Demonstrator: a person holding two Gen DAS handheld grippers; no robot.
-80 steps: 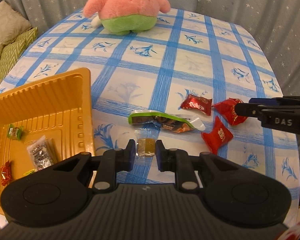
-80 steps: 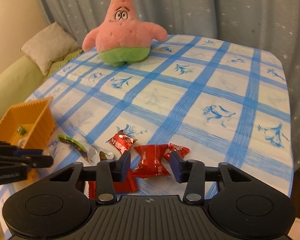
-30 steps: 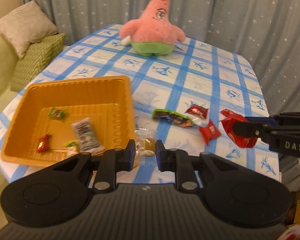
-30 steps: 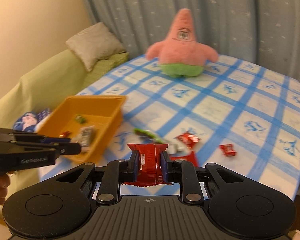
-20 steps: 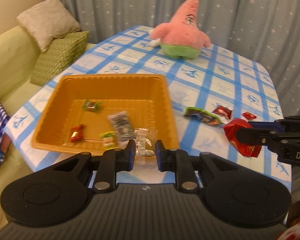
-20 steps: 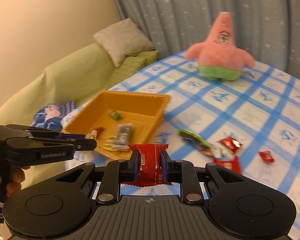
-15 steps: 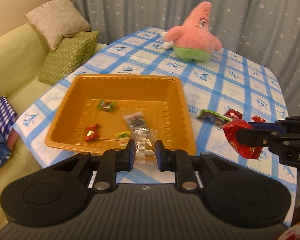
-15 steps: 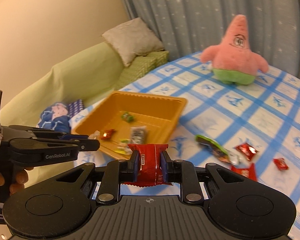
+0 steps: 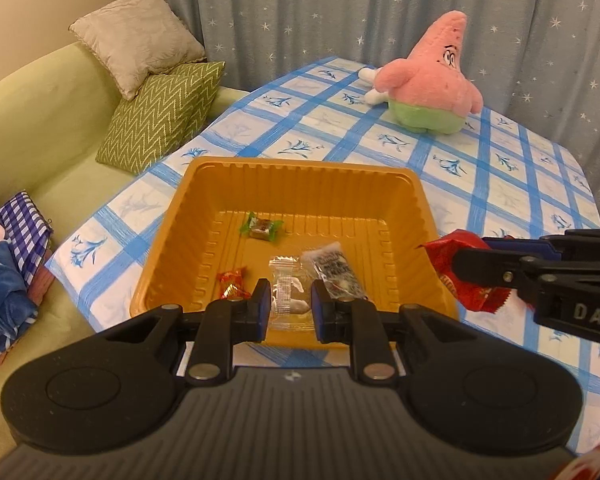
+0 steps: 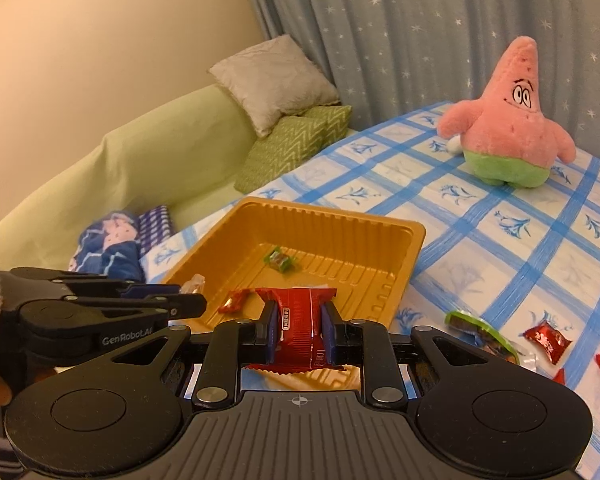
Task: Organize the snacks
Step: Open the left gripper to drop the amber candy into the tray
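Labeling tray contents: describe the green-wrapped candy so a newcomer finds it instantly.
Start at the orange tray on the blue-checked tablecloth. Toward its far wall, away from the other sweets, lies the green-wrapped candy. It is the only green piece there, with twisted ends and a brown middle; the others are red, clear or dark.

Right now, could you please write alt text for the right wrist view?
The right gripper jaws clamp a red snack packet over the near edge of an orange tray on a blue-checked tablecloth. More snacks lie right; a pink starfish plush stands behind.

red snack packet [image 10: 300,326] pinched, orange tray [image 10: 336,220] beyond
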